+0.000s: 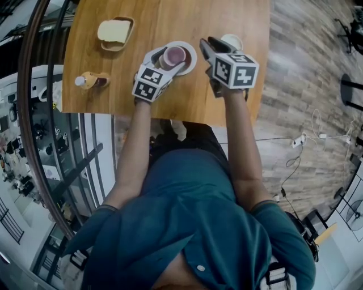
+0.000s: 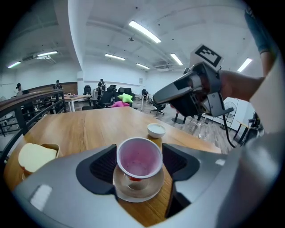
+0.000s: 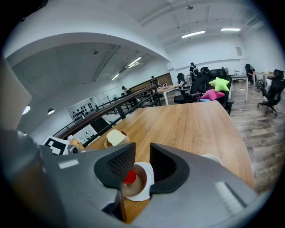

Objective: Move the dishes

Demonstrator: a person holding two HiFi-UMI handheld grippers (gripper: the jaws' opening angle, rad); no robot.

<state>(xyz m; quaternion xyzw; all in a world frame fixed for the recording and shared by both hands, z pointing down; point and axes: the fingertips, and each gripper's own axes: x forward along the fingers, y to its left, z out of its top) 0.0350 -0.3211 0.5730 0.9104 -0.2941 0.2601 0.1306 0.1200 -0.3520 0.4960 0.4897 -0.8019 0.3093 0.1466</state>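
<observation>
A pink cup (image 1: 173,55) (image 2: 139,156) is between the jaws of my left gripper (image 1: 170,58) (image 2: 139,161), whose pads press on its sides. The cup is right over a white saucer (image 1: 190,56) (image 2: 133,196) with a brownish middle; I cannot tell whether its base touches it. My right gripper (image 1: 211,43) (image 3: 142,153) is just right of the saucer, its jaws a narrow gap apart with nothing between them. Through that gap the saucer (image 3: 144,178) shows. A small white bowl (image 1: 232,39) (image 2: 156,130) (image 3: 213,158) sits beyond the right gripper.
A wooden dish with a slice of bread (image 1: 115,31) (image 2: 35,156) (image 3: 116,137) stands at the far left of the wooden table (image 1: 170,17). A small bottle (image 1: 91,80) lies near the table's left front corner. A railing runs along the table's left side.
</observation>
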